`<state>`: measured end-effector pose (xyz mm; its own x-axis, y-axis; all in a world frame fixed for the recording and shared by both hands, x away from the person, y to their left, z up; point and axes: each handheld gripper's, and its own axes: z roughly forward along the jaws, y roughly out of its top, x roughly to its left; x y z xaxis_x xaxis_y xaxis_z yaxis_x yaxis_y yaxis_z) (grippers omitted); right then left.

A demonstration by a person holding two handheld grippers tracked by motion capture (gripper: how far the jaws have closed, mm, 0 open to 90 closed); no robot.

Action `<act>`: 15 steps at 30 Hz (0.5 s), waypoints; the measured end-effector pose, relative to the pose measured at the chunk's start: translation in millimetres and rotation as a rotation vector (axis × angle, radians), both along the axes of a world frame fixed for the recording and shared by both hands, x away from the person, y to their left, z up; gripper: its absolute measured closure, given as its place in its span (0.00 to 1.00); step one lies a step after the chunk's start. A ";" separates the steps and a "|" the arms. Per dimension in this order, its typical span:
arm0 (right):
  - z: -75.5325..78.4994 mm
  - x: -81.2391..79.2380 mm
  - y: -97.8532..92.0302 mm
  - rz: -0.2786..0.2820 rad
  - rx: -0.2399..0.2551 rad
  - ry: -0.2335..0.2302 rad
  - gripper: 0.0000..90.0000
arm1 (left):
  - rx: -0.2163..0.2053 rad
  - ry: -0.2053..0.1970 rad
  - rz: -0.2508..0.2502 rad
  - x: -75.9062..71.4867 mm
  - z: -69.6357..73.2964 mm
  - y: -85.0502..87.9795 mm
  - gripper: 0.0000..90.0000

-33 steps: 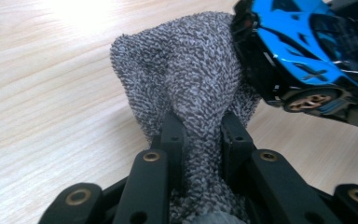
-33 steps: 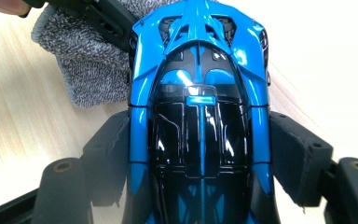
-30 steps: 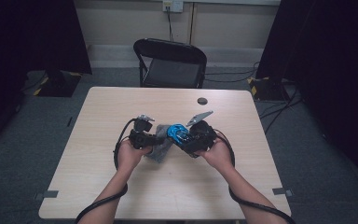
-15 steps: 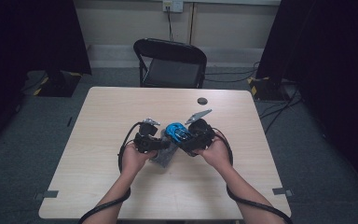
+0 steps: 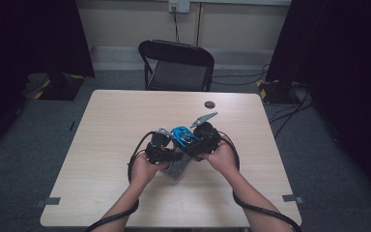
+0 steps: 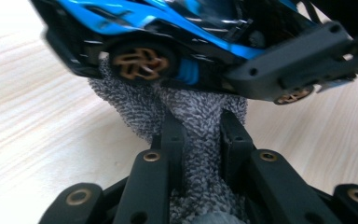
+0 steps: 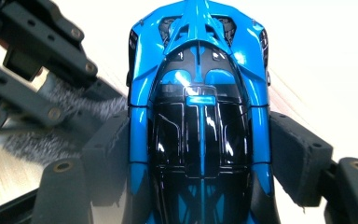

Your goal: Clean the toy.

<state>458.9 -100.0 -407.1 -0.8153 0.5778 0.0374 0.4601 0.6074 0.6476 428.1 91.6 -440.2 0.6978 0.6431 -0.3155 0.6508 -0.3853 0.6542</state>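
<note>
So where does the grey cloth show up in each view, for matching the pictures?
High view: the grey cloth hangs below centre, under the blue toy car, between the two hands.
Left gripper view: centre, pinched between the left hand-held gripper jaws, its top against the car's underside.
Right gripper view: left edge, mid-height, behind the other gripper's black links.
Shared landmark: the blue toy car, beside the cloth each time.
</note>
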 end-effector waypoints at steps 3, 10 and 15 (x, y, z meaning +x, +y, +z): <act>-0.5 0.7 0.0 -0.002 0.003 0.001 0.32 | -0.003 0.002 -0.014 -2.0 -1.8 -3.3 0.84; -1.3 2.4 -1.4 -0.015 0.000 0.003 0.32 | -0.012 0.021 -0.043 -7.6 -8.7 -13.6 0.84; -1.6 3.5 -2.9 -0.021 0.002 0.004 0.32 | -0.023 0.035 -0.076 -12.3 -14.0 -22.7 0.84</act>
